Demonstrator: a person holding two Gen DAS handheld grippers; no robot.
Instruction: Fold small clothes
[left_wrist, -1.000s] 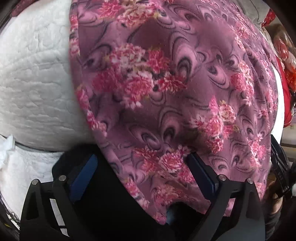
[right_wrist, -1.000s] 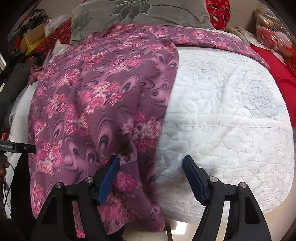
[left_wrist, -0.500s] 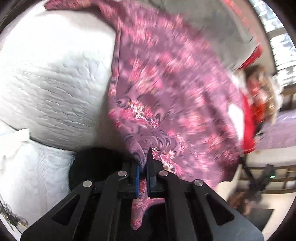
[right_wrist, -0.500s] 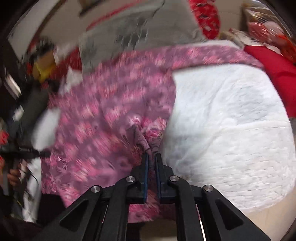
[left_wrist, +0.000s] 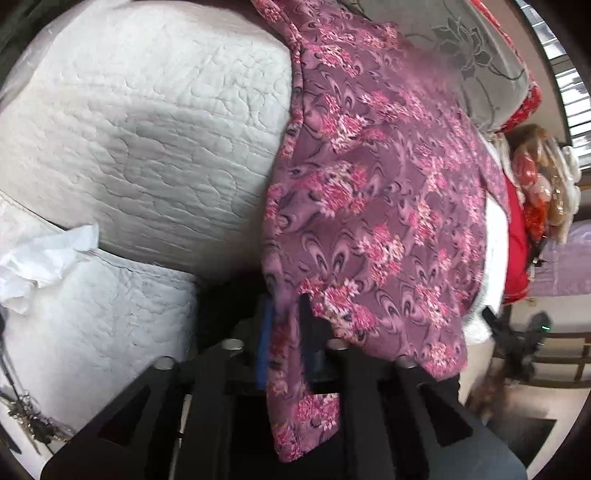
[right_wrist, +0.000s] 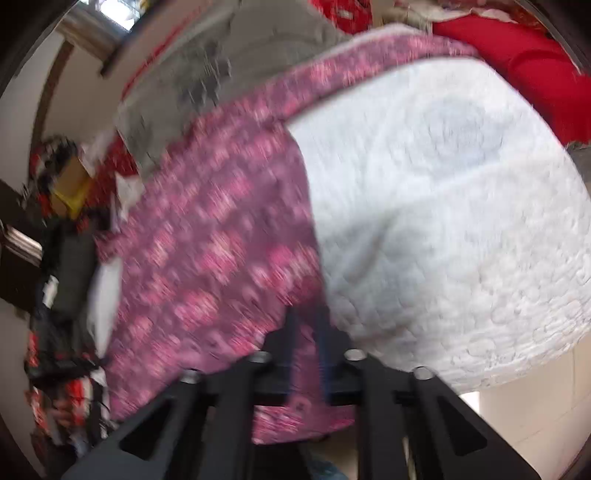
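Observation:
A purple garment with pink flowers (left_wrist: 388, 192) lies across a white quilted mattress (left_wrist: 147, 129). Its near hem hangs down between the fingers of my left gripper (left_wrist: 286, 314). The jaws are opening, with a narrow gap, and the cloth lies flat between them without being pinched. In the blurred right wrist view, the garment (right_wrist: 221, 240) covers the left half of the mattress (right_wrist: 443, 221). My right gripper (right_wrist: 306, 317) stands at the garment's right-hand hem. Its jaws are opening too, and a strip of fabric sits loose in the gap.
A grey flowered pillow (left_wrist: 461, 55) lies at the head of the bed, and red bedding (left_wrist: 517, 251) is beyond the garment. Crumpled white paper (left_wrist: 44, 258) sits at the mattress edge. Blurred clutter (right_wrist: 62, 177) stands left of the bed. Floor shows below the mattress front.
Both grippers went from wide apart to shut on the garment's near hem, and their jaws have now parted a little with the cloth still between. Both views have swung and risen.

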